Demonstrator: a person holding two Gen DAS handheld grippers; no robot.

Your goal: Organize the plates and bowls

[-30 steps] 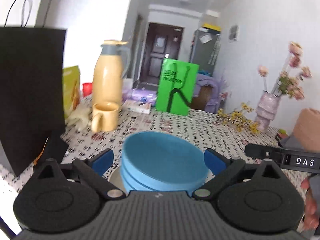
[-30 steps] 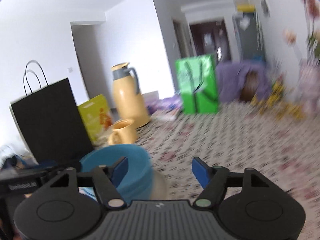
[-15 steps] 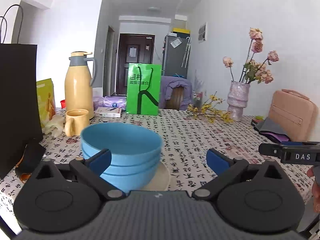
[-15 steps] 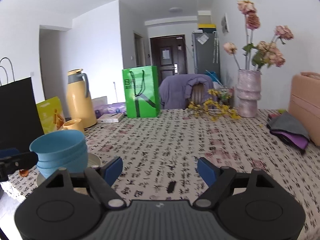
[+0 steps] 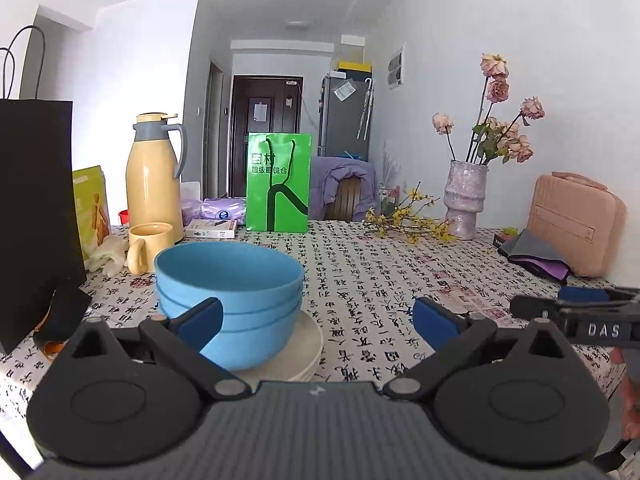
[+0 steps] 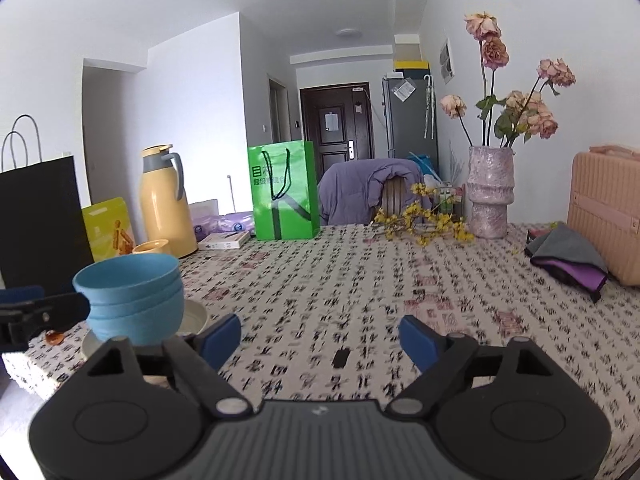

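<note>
Both pairs of jaws stand wide with nothing held. On the left gripper (image 5: 316, 318) the blue pads are spread far apart; its left pad shows in front of the stack of blue bowls (image 5: 228, 284), whether touching cannot be told. The right gripper (image 6: 320, 336) has just been opening its jaws, and only the patterned cloth of the surface (image 6: 360, 280) shows between them.

Those bowls (three nested, by the rims) sit upright on a pile of cream plates (image 5: 308, 344), near the surface's front left edge. Just behind the stack are a yellow mug (image 5: 146, 246) and a tall yellow thermos (image 5: 154, 176), with a black paper bag (image 5: 36, 208) to the left. Farther back stands a green paper bag (image 5: 278, 182). A vase of dried roses (image 6: 490, 192) and a pink case (image 6: 604, 212) stand well apart to the right.
</note>
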